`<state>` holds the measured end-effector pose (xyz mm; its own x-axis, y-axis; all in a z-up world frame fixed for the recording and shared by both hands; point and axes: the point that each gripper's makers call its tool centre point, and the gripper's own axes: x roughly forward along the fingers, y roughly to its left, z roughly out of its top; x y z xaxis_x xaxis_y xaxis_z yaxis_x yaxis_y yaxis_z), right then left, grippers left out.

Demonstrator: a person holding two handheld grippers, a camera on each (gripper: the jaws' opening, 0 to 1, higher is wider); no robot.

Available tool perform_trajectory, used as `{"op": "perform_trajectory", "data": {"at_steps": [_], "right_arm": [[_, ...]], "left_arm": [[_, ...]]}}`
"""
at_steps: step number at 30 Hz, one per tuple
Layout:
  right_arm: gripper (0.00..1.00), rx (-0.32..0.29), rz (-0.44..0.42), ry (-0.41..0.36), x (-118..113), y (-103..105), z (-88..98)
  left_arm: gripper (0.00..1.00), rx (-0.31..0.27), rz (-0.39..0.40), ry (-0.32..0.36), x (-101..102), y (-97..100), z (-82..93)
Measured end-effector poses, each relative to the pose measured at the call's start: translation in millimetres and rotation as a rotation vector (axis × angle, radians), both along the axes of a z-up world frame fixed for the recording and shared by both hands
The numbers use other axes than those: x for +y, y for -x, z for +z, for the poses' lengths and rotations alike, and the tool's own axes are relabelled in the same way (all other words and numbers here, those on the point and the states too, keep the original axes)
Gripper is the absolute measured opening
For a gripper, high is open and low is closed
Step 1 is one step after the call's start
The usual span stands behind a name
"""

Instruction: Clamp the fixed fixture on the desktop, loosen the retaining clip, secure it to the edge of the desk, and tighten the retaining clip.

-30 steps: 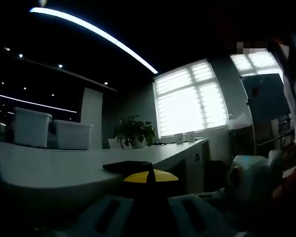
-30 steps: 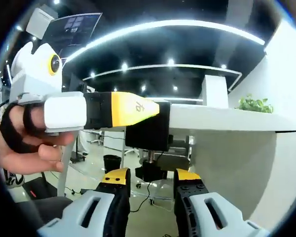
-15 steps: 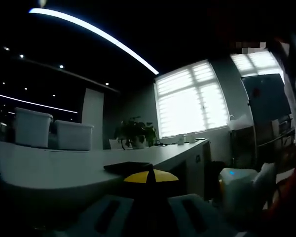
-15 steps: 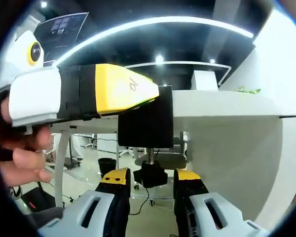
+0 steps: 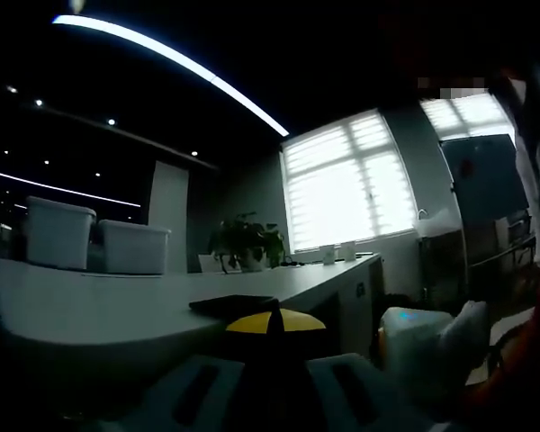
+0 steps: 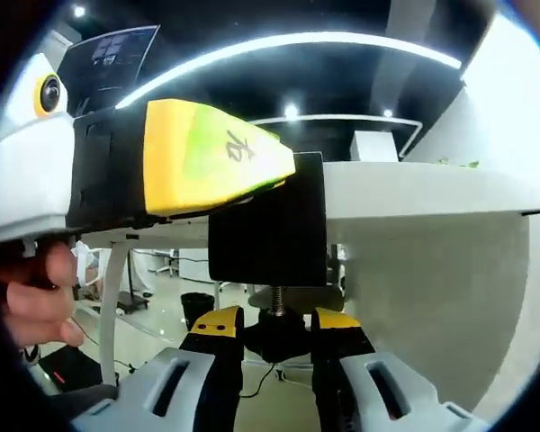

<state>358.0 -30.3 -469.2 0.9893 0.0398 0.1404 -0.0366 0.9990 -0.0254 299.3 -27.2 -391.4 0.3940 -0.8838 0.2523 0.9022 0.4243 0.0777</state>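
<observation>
In the right gripper view, your right gripper looks up from below the desk edge, its yellow-tipped jaws standing either side of the black knob at the bottom of the clamp's threaded screw. The jaws sit close against the knob's sides, but whether they actually pinch it cannot be told. The black fixture hangs over the edge of the desk, its body in front of the desk's white edge and the screw running down from it. Your left gripper comes in from the left of that view, its yellow tips pressed against the upper side of the fixture; your hand shows at the left edge beneath its white body. In the left gripper view the scene is dim: the left gripper has its jaws drawn in on the dark fixture, which rests on the desktop right at the near edge. The right gripper's white body shows low at the right, beside the desk. Further back along the desk stand two white bins, a potted plant and two cups before a bright window.
</observation>
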Motion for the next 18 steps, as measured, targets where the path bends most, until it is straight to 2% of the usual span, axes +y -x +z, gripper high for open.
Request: {"op": "perform_trajectory", "data": {"at_steps": [2, 5, 9, 14, 18], "right_arm": [[0.28, -0.014, 0.048, 0.015, 2.5, -0.2, 0.9], [0.28, -0.043, 0.196, 0.051, 8.4, -0.9, 1.5], [0.27, -0.059, 0.406, 0.021, 12.8, 1.4, 0.7], [0.27, -0.035, 0.571, 0.025, 18.0, 0.3, -1.1], [0.27, -0.013, 0.637, -0.002, 18.5, -1.0, -2.6]], "left_arm": [[0.01, 0.0, 0.0, 0.001, 0.0, 0.0, 0.0], [0.01, -0.002, -0.001, -0.003, 0.1, 0.2, 0.0], [0.01, -0.001, -0.003, -0.003, 0.1, 0.0, 0.2], [0.01, 0.005, -0.005, 0.0, -1.3, -0.1, 0.1], [0.01, 0.0, -0.004, -0.008, -1.7, -0.3, 0.1]]}}
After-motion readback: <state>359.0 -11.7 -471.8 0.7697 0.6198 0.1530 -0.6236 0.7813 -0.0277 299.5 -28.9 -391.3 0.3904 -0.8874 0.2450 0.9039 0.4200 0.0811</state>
